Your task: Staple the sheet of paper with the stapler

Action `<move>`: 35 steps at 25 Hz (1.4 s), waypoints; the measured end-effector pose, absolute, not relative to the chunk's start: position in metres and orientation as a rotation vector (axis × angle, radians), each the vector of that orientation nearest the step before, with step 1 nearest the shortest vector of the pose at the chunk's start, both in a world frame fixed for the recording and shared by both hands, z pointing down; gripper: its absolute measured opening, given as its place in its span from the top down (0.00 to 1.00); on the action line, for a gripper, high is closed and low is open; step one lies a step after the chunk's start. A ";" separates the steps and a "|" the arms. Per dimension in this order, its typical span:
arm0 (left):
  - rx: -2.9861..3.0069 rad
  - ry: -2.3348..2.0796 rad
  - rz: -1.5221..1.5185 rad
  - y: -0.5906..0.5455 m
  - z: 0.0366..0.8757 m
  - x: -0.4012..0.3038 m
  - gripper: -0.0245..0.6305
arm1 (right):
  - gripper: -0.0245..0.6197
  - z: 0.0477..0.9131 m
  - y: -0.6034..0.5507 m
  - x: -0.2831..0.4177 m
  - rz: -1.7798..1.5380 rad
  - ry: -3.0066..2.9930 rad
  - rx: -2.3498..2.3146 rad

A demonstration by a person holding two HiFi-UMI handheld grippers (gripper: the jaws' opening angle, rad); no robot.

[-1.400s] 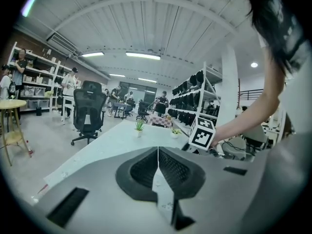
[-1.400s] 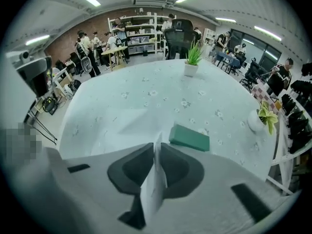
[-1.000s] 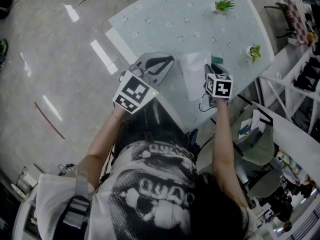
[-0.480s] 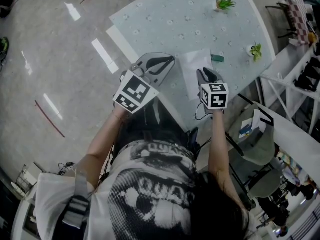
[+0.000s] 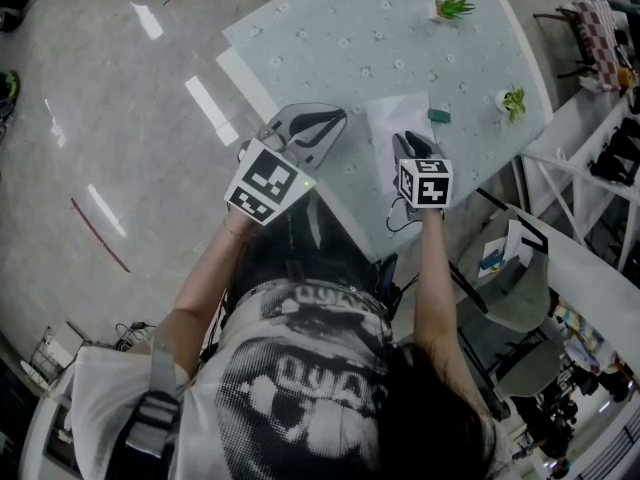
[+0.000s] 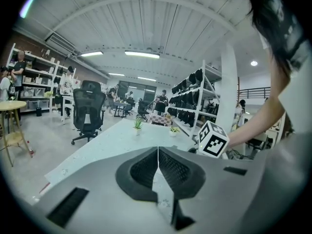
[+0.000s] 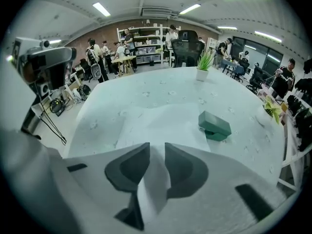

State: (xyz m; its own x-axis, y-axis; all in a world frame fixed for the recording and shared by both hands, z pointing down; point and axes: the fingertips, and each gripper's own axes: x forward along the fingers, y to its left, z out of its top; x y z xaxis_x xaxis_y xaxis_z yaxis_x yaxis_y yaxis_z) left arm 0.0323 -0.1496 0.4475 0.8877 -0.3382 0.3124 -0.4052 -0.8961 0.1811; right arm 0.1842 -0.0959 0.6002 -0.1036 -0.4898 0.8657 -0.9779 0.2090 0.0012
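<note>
The left claw (image 6: 157, 152) has kept its place since a second ago, at the left edge of the table (image 5: 330, 38). Its jaws are pressed together with nothing between them. The left forearm reaches forward and holds it close to level.

The sheet of paper (image 7: 161, 121) lies flat-ish on the table, slightly humped at its middle, where it lay before.

The right claw (image 7: 157, 147) has shifted leftward in the head view, from beside the sheet's right edge to over its near edge. Its jaws stand partly apart with the paper showing in the gap; they aren't pinching it. The right arm is stretched straight ahead, the claw tipped steeply down at the sheet.

The green stapler (image 7: 214, 125) sits untouched just beside the sheet's far right corner.
</note>
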 end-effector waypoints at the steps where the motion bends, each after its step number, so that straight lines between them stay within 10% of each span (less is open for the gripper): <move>1: 2.813 -0.566 0.402 -0.150 0.448 0.032 0.96 | 0.80 0.601 -0.096 0.186 0.805 -1.708 1.396; 23: 2.854 -0.425 0.378 -0.116 0.439 0.063 0.96 | 0.95 0.538 -0.138 0.254 0.629 -1.743 1.445; 35: 2.890 -0.342 0.396 -0.091 0.434 0.090 0.96 | 0.95 0.559 -0.133 0.253 0.342 -1.789 0.691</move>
State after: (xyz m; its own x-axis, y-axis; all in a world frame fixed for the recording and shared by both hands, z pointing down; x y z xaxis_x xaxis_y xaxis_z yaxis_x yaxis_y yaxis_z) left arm 0.0902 -0.0909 0.4338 0.9373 -0.1994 0.2859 -0.2540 -0.9524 0.1686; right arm 0.2530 -0.1331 0.5590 -0.1963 -0.2823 0.9390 -0.6088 0.7858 0.1090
